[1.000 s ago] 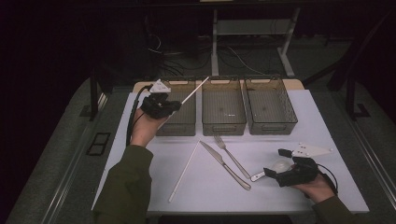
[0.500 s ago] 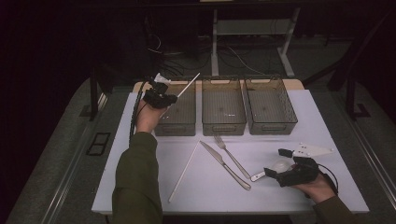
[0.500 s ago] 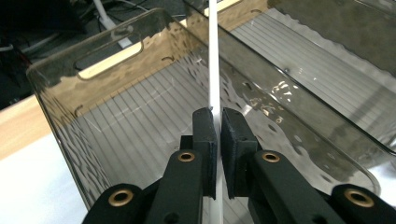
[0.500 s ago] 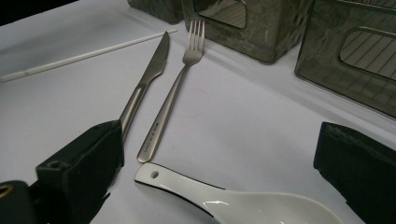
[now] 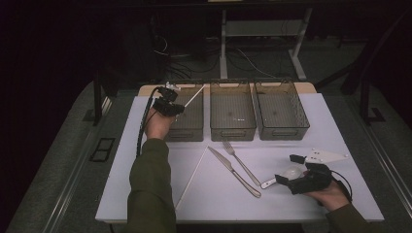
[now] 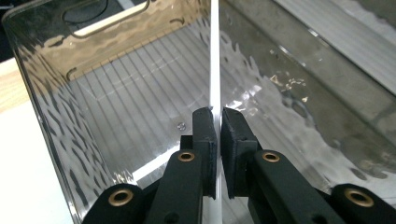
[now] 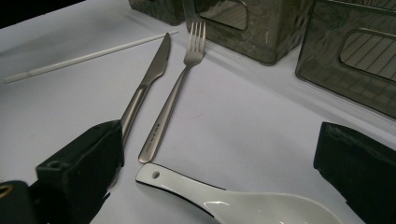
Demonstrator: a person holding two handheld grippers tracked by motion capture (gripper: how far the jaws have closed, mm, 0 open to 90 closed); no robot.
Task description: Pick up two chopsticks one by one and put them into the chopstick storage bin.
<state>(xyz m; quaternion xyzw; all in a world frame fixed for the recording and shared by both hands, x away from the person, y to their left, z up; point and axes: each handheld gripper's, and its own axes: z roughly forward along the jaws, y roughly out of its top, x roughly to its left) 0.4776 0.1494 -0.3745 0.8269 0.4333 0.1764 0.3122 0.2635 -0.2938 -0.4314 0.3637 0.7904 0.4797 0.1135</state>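
My left gripper (image 5: 171, 107) is shut on a thin white stick (image 5: 193, 97) and holds it over the left clear bin (image 5: 187, 134). In the left gripper view the jaws (image 6: 218, 116) pinch the stick (image 6: 215, 56), which runs forward and down into the bin (image 6: 70, 93). My right gripper (image 5: 289, 169) rests on the white table at the front right, open, with a white ceramic spoon (image 5: 291, 172) lying between its jaws. In the right gripper view (image 7: 219, 135) the spoon (image 7: 243, 205) lies low between the two pads, touching neither.
A second white stick (image 5: 192, 177), a knife (image 5: 233, 171) and a fork (image 5: 240, 162) lie on the table's middle; the knife (image 7: 149, 79) and fork (image 7: 177, 93) lie just beyond the right gripper. Behind them stand two more clear bins, middle (image 5: 233, 133) and right (image 5: 284, 132).
The left hand has sunk with the stick, whose far end has dropped toward the left bin. The right hand and the spoon have kept still.
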